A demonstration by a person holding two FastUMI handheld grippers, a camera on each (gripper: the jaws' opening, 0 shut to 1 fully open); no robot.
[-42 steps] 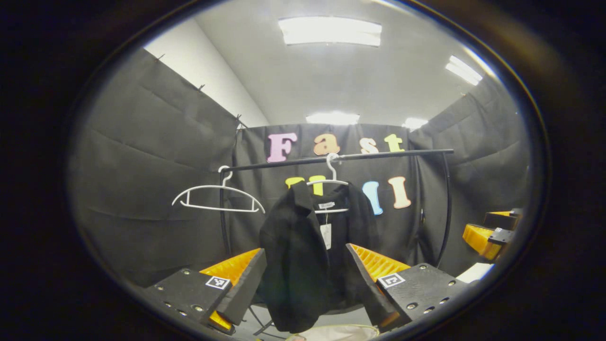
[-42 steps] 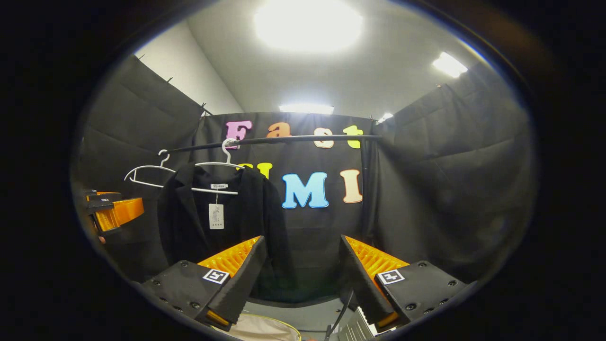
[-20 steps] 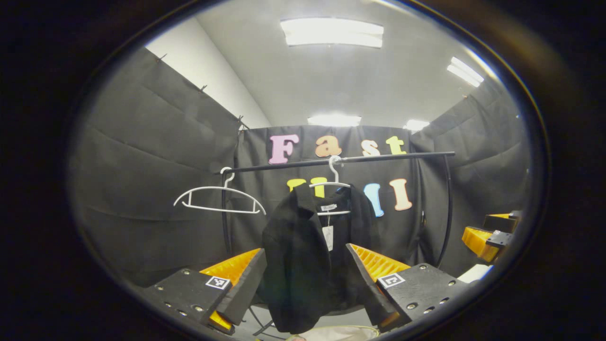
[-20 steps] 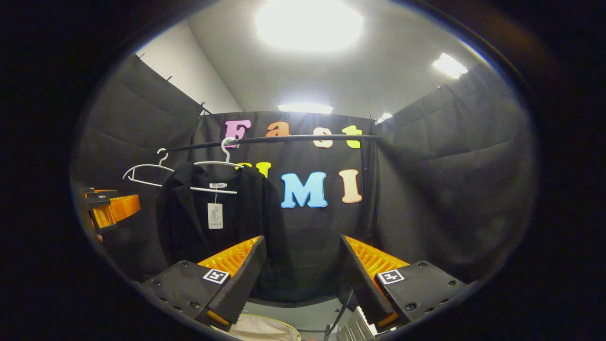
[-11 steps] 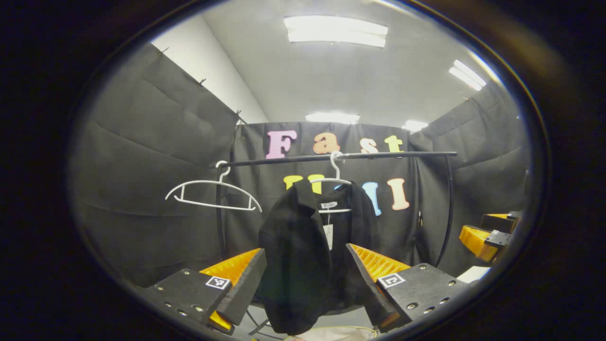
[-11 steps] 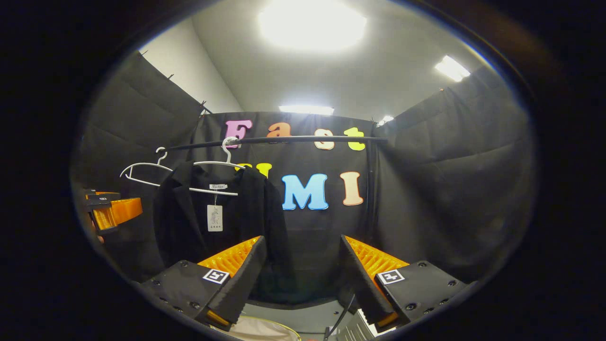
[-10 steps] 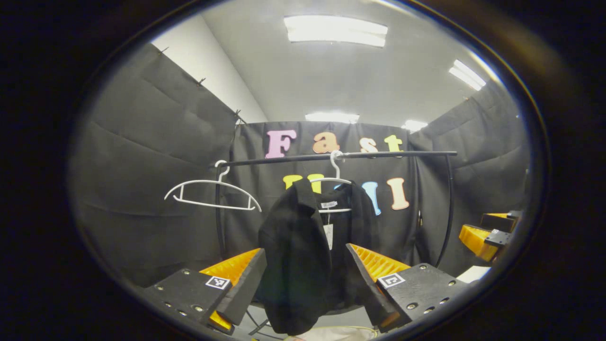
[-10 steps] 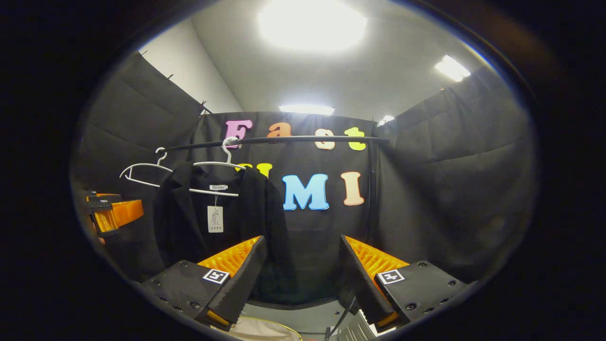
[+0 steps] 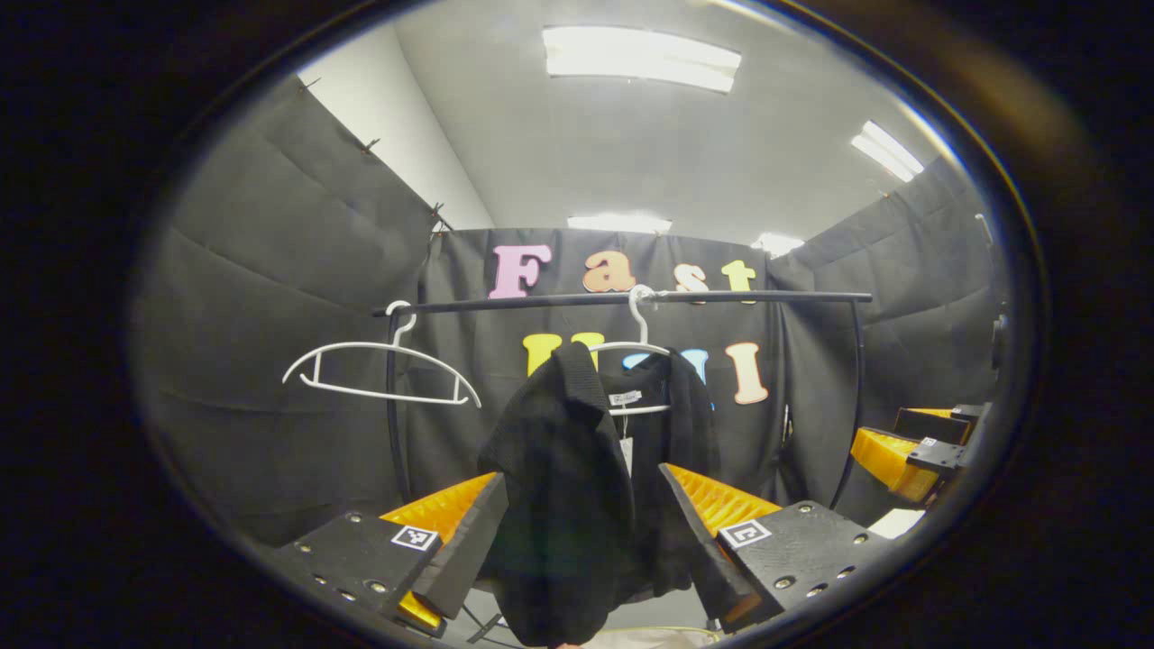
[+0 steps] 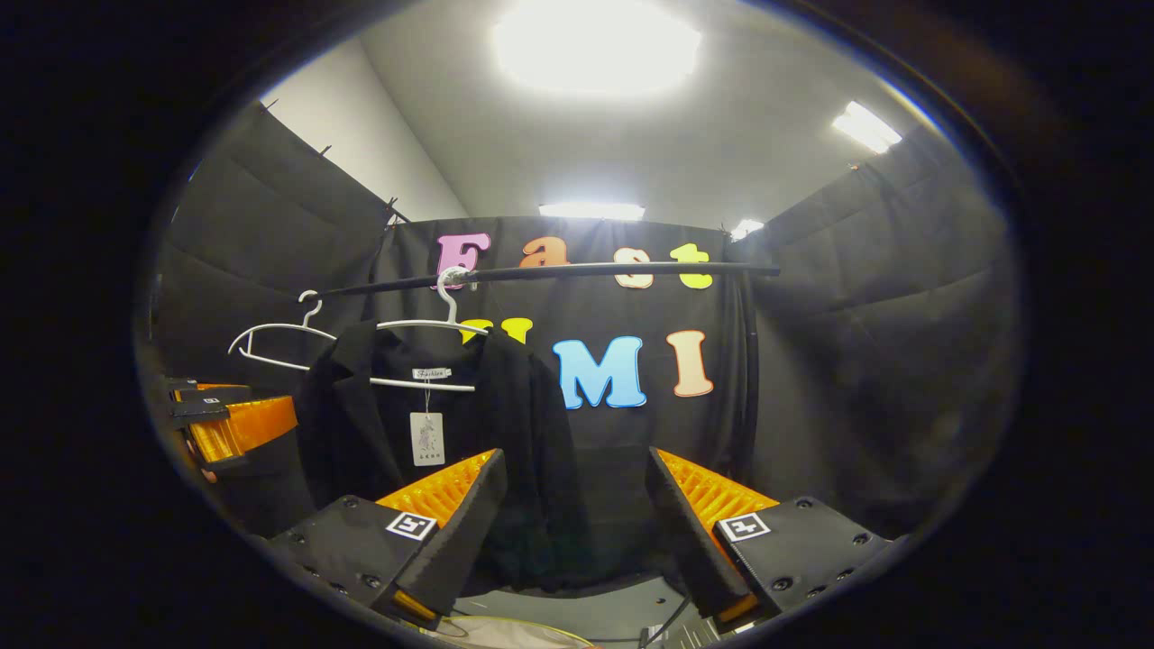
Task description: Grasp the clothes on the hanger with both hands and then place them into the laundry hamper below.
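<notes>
A black jacket (image 9: pixel 559 469) with a white tag hangs on a white hanger (image 9: pixel 636 347) from the black rail (image 9: pixel 739 296). In the left gripper view it hangs straight ahead, framed between the wide-apart fingers of my open left gripper (image 9: pixel 581 541), some way beyond the tips. In the right gripper view the jacket (image 10: pixel 523 424) hangs ahead and to the left of my open right gripper (image 10: pixel 572 532), which holds nothing. A pale edge of the laundry hamper (image 10: pixel 514 631) peeks out at the bottom, below the jacket.
An empty white hanger (image 9: pixel 379 371) hangs at the rail's left end, beside the rack's upright post (image 9: pixel 393 424). The right gripper (image 9: pixel 906 446) appears at the far right of the left gripper view. Black cloth walls close in on three sides.
Both grippers have come a little closer to the jacket, which looks larger now. In the right gripper view the jacket has shifted right, toward the middle.
</notes>
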